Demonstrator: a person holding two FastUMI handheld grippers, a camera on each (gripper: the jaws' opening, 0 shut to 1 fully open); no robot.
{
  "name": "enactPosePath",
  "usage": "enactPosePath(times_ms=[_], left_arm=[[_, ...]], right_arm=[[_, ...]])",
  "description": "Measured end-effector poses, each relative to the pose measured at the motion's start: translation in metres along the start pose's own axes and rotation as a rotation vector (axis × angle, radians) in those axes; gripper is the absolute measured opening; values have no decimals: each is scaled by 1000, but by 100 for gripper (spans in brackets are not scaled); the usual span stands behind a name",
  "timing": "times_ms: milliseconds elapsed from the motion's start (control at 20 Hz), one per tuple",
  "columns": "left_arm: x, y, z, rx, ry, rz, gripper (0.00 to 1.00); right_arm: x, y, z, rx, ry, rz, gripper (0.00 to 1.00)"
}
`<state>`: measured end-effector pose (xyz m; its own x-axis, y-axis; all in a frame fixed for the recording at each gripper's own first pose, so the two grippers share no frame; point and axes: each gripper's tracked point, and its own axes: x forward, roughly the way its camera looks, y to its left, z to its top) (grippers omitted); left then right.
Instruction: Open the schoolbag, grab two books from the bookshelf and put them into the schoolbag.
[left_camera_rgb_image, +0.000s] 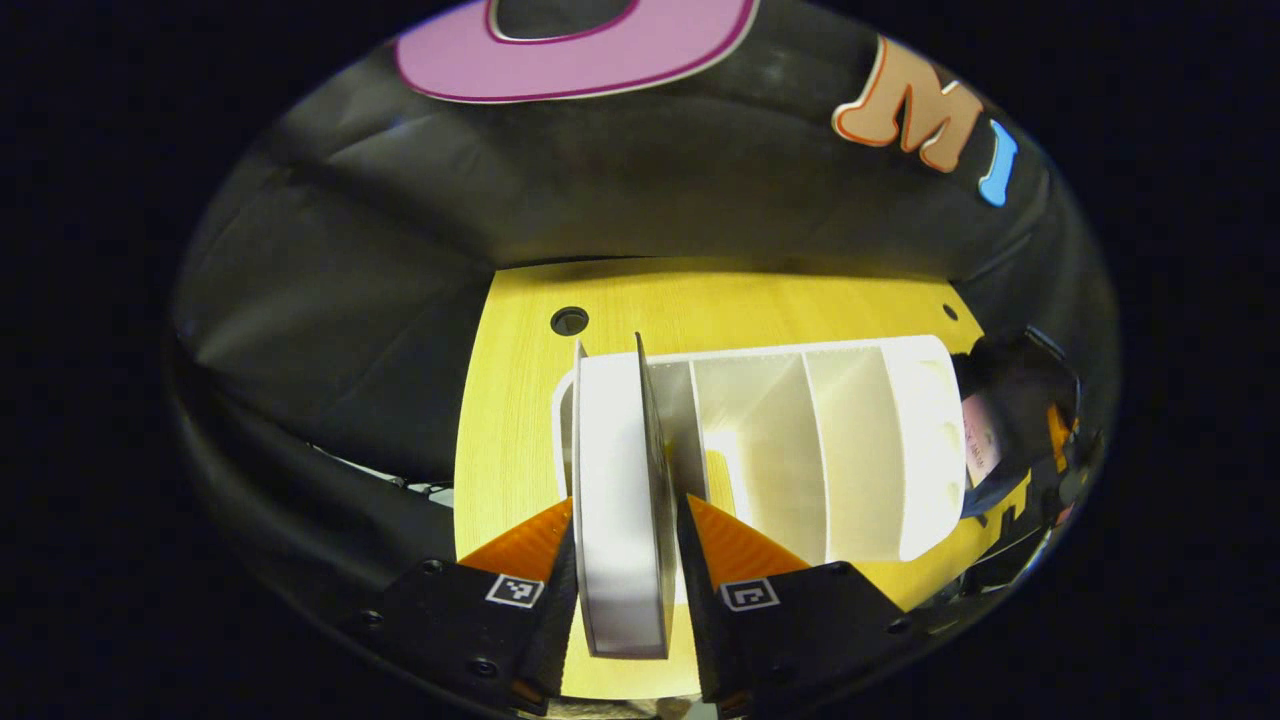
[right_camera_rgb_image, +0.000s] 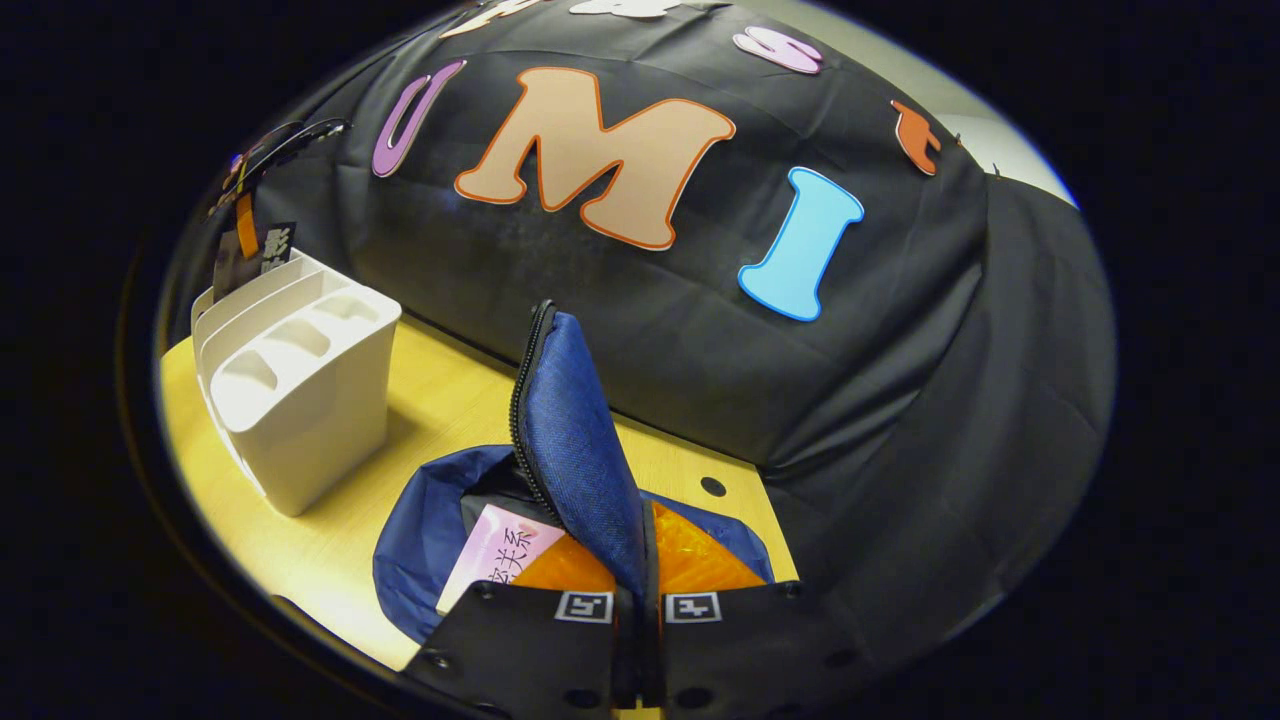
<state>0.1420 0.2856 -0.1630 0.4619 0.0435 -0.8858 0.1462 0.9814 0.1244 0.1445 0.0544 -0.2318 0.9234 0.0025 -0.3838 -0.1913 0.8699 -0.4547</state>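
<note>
My left gripper (left_camera_rgb_image: 630, 503) is shut on an upright book (left_camera_rgb_image: 620, 500), seen from its white page edge, at the left end slot of the white bookshelf (left_camera_rgb_image: 820, 450). In the right gripper view that dark-covered book (right_camera_rgb_image: 262, 250) sticks up above the far end of the bookshelf (right_camera_rgb_image: 300, 400). My right gripper (right_camera_rgb_image: 640, 560) is shut on the blue zippered flap (right_camera_rgb_image: 575, 450) of the schoolbag (right_camera_rgb_image: 420, 540) and holds it upright, so the bag's mouth stands open. A pink book (right_camera_rgb_image: 500, 555) lies inside the bag.
The yellow wooden table (right_camera_rgb_image: 450, 400) carries the bookshelf on the left and the schoolbag on the right, close together. The shelf's other slots (left_camera_rgb_image: 760, 440) look empty. Black cloth walls stand just behind the table. The bag (left_camera_rgb_image: 1010, 450) shows at the right edge of the left gripper view.
</note>
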Motion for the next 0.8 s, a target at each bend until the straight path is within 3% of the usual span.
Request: enactPosePath(times_ms=[50,200,250,600,700,800], left_arm=[[3,-3,-1,11,18,-5,49],[17,-8,-5,2,72,-6,53],[20,-6,-10,-8,92,-2,41],[14,6,-24,-29,161,56,39],[-4,11,-40,-95,249,105,35],[-12,4,-43,-150,246,91,39]], right_arm=[[0,1,-1,6,3,-3,5],[0,-1,1,8,5,-14,6],[-2,-1,0,8,6,-16,5],[-4,1,-1,5,6,-20,6],[-4,1,-1,6,4,-19,5],[-4,0,-1,6,1,-16,6]])
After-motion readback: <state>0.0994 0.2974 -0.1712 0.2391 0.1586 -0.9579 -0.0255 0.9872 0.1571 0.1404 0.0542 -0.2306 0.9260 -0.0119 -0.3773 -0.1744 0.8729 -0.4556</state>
